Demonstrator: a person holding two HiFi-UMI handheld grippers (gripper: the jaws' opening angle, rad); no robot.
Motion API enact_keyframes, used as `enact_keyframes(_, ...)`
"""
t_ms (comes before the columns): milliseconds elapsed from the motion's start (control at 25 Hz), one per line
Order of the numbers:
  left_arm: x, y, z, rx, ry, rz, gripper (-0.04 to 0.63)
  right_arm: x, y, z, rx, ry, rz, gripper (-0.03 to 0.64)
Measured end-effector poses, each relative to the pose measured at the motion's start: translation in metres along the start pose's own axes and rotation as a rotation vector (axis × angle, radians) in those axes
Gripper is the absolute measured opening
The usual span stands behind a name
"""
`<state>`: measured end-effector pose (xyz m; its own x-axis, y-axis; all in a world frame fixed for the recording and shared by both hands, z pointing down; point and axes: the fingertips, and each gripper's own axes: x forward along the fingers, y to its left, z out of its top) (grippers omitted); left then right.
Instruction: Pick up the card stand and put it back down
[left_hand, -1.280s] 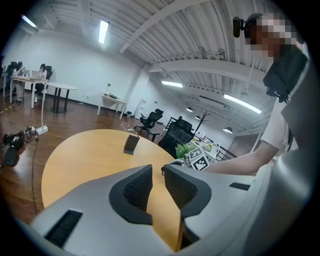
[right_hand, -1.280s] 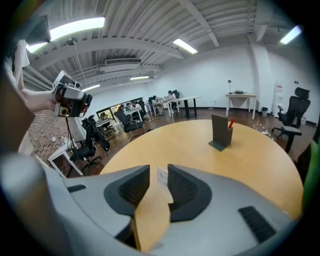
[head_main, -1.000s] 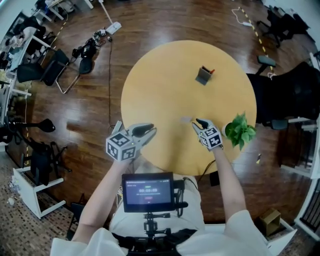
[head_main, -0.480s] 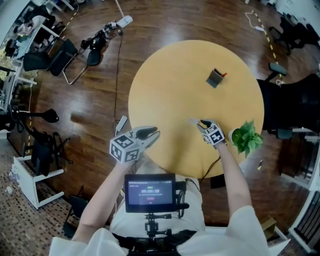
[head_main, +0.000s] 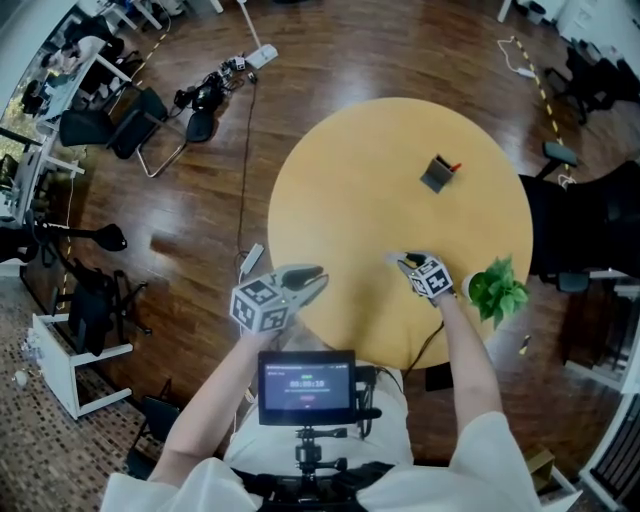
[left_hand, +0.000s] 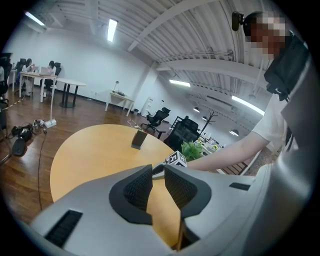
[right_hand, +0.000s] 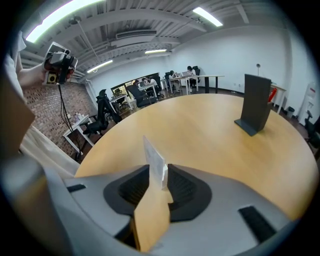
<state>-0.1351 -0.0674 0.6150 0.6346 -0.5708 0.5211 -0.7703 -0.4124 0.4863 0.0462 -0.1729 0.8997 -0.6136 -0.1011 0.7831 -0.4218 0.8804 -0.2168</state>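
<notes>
A small clear card stand (head_main: 394, 258) stands upright on the round wooden table (head_main: 350, 180), near its front edge. My right gripper (head_main: 405, 261) reaches it from the near side. In the right gripper view the thin clear sheet of the stand (right_hand: 154, 159) rises between the two pads of the right gripper (right_hand: 159, 182), which stand apart and do not visibly clamp it. My left gripper (head_main: 312, 280) hovers at the table's near left edge. In its own view the left gripper (left_hand: 158, 175) holds nothing and a narrow gap shows between its pads.
A dark slanted stand (head_main: 438, 173) with a red bit beside it sits at the far right of the table, also in view as a dark slab (right_hand: 255, 105). A potted plant (head_main: 497, 290) stands just right of my right wrist. Chairs and cables lie on the floor at the left.
The right gripper has closed the distance to the clear stand, which stood a little ahead of the fingertips and now sits between them. The left gripper keeps its place by the table edge.
</notes>
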Motion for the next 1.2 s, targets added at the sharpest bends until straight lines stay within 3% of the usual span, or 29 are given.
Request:
enact_keyframes(120, -0.001, 0.000, -0.001, -0.008, 0.008, 0.004, 0.075, 0.002, 0.001, -0.001, 0.012, -0.009, 0.010, 0.142)
enact_keyframes(280, 0.001, -0.001, -0.004, -0.016, 0.017, 0.005, 0.077, 0.005, 0.002, -0.002, 0.023, -0.020, 0.023, 0.070)
enact_keyframes(520, 0.003, -0.002, -0.005, -0.015, 0.023, -0.001, 0.075, 0.002, 0.009, 0.002, 0.018, -0.061, 0.034, 0.034)
enact_keyframes(840, 0.006, -0.001, 0.004, -0.002, 0.009, -0.019, 0.075, -0.027, 0.030, 0.018, 0.103, -0.161, -0.002, 0.031)
enact_keyframes(1200, 0.006, 0.008, 0.032, 0.034, -0.067, -0.070, 0.075, -0.062, 0.052, 0.057, 0.190, -0.272, -0.076, 0.031)
